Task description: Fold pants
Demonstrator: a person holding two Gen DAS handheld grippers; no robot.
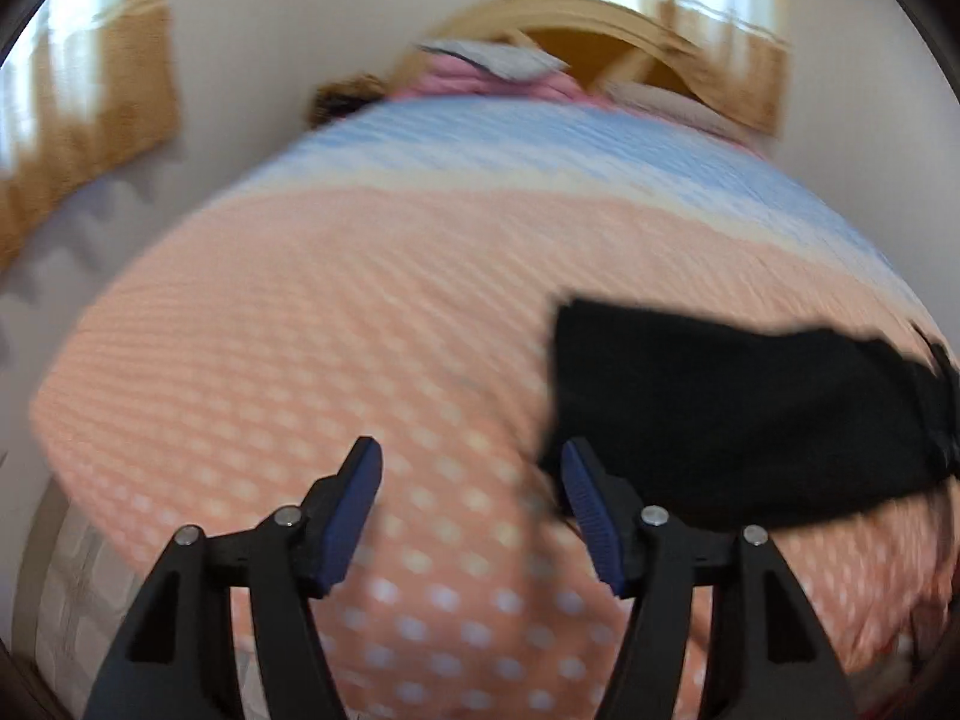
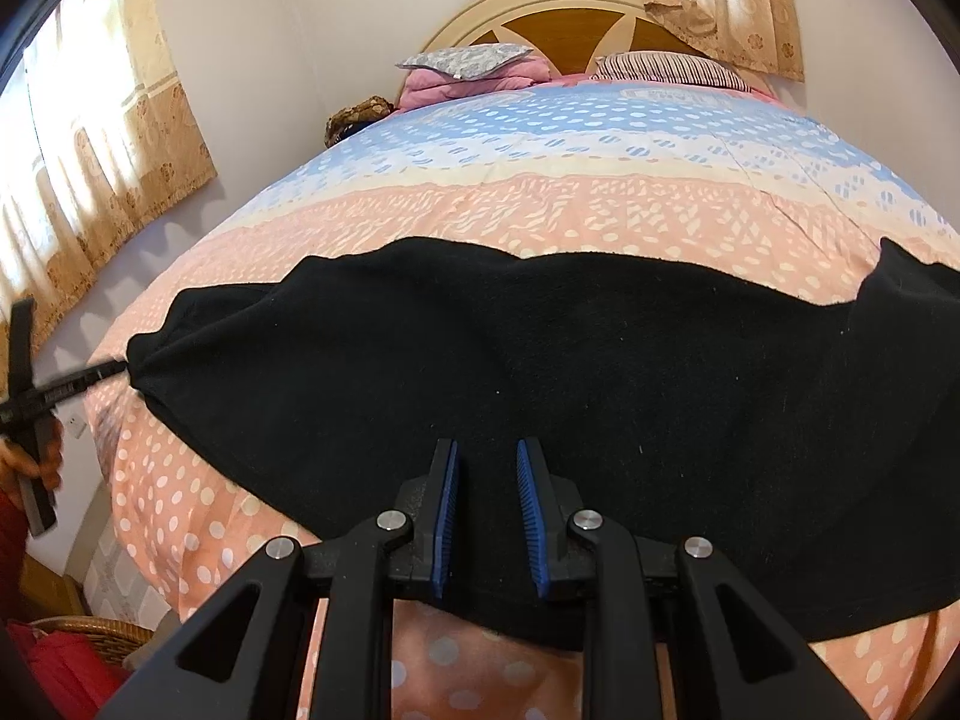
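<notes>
Black pants (image 2: 510,360) lie spread across the near part of the bed on a pink and blue dotted cover (image 2: 540,204). My right gripper (image 2: 487,456) hovers over the pants' near middle with its jaws partly open and nothing between them. In the left wrist view, which is blurred, the pants (image 1: 738,414) lie to the right. My left gripper (image 1: 471,453) is wide open and empty over the pink cover (image 1: 300,330), just left of the pants' end. In the right wrist view the left gripper (image 2: 114,367) touches the pants' left tip.
Pillows (image 2: 468,60) and a pink folded blanket (image 2: 456,84) lie at the wooden headboard (image 2: 576,18). Curtains (image 2: 102,138) hang at the left wall. A wicker basket (image 2: 90,636) with red cloth stands at the lower left beside the bed.
</notes>
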